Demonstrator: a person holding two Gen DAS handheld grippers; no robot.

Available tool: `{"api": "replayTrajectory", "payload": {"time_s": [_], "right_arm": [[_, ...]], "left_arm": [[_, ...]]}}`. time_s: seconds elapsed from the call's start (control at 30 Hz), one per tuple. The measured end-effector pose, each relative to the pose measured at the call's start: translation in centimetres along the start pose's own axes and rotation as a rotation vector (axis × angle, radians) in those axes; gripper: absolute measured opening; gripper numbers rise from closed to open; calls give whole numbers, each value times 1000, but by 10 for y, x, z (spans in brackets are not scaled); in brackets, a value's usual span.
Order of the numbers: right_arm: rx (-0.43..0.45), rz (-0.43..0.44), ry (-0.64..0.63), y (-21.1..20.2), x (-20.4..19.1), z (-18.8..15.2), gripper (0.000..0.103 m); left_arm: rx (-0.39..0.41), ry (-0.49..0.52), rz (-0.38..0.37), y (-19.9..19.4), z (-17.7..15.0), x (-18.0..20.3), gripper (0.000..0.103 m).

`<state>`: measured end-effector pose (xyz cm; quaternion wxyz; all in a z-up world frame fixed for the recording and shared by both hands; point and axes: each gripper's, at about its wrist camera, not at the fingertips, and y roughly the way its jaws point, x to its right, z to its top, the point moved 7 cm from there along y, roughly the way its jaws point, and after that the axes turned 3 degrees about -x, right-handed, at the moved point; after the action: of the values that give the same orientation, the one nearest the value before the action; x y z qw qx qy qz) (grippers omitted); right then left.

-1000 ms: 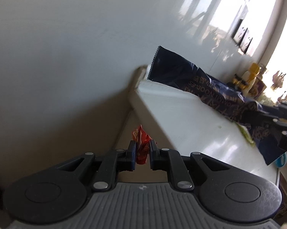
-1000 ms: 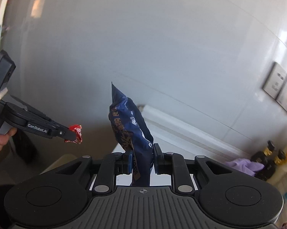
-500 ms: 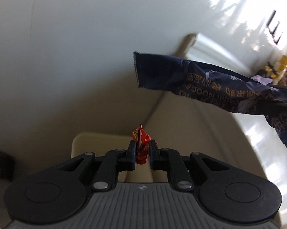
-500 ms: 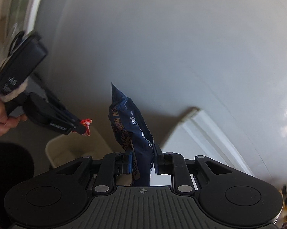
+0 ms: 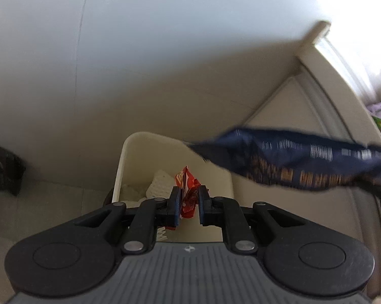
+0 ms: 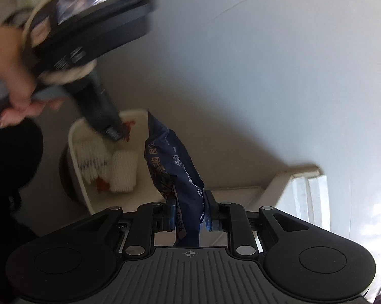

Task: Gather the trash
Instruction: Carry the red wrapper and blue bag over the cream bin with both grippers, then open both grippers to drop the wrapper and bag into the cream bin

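The cream waste bin [image 5: 129, 157] stands on the floor in the lower middle of the left wrist view, hard against the pale wall [image 5: 165, 50] behind it and just beside the cream cabinet front [image 5: 291, 116] that runs up to the right. Its mouth is open, with free room above the rim. Inside lie white foam netting sleeves [image 6: 123, 172] and a scrap of red [image 6: 102, 184] between them.

The left gripper [image 5: 188, 200] is clenched on a small red snack wrapper [image 5: 188, 190], which stands up between the fingers [image 5: 175, 202] above the bin's opening. In the right wrist view this gripper [image 6: 119, 131] comes in from the upper left, blurred, its tip over the bin's far rim, a person's hand [image 6: 10, 76] behind it.

The right gripper [image 6: 189, 214] grasps a dark blue noodle packet [image 6: 175, 167] by its lower end; the packet rises upright, beside the bin's right edge. From the left wrist it [image 5: 304, 159] stretches in from the right, its tip over the bin's right rim.
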<state>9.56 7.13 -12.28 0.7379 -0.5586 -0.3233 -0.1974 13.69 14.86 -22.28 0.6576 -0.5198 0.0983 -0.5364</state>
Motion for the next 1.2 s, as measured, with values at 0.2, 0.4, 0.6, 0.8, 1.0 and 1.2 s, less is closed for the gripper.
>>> {"api": "replayTrajectory", "payload": {"time_s": [0.2,0.4,0.6,0.8,1.0,1.2], "right_arm": [[-78,-32,-166,26,-44,7,21],[-118,-89,-322,56,-78,10,21],[-135,-115,-409,76,-97,8,21],[-154,-161,-448,88,-104,9,21],[-155,-153,-439,93,-104,9,21],[-160,-244,-438,105,-100,10,66]], "left_arm": [[-27,-63,12,29,-10,-12,12],[-51,-50,39,49,-7,-20,12],[-92,-7,71,69,-11,-26,12],[-128,40,105,90,-11,-26,13],[-127,120,140,103,-6,-18,14],[-105,177,135,104,2,-12,35]]}}
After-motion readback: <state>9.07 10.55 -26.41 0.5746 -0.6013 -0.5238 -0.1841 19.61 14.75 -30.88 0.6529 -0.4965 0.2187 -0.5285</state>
